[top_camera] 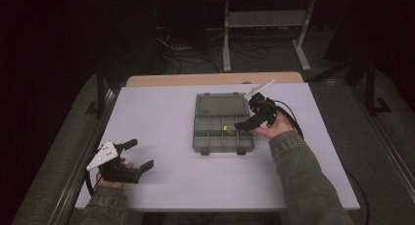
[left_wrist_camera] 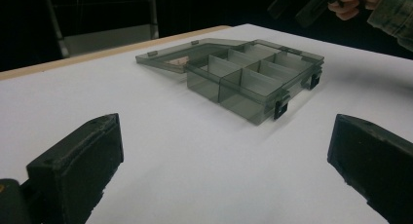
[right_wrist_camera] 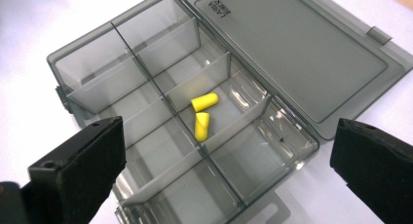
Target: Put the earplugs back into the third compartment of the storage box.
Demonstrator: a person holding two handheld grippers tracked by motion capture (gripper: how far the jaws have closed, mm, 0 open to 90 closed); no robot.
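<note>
Room: dark, cables on the floor beyond a white table (top_camera: 161,137).
Organizer box (top_camera: 223,132): table centre, lid (top_camera: 221,105) flat toward 12 o'clock, so its compartments are reachable.
Earplugs (right_wrist_camera: 202,112): two yellow ones in a back-row compartment.
Right gripper (top_camera: 249,120): at the box's 3 o'clock edge, jaws apart, nothing between.
Left gripper (top_camera: 134,154): at 8 o'clock, jaws apart, idle.
</note>
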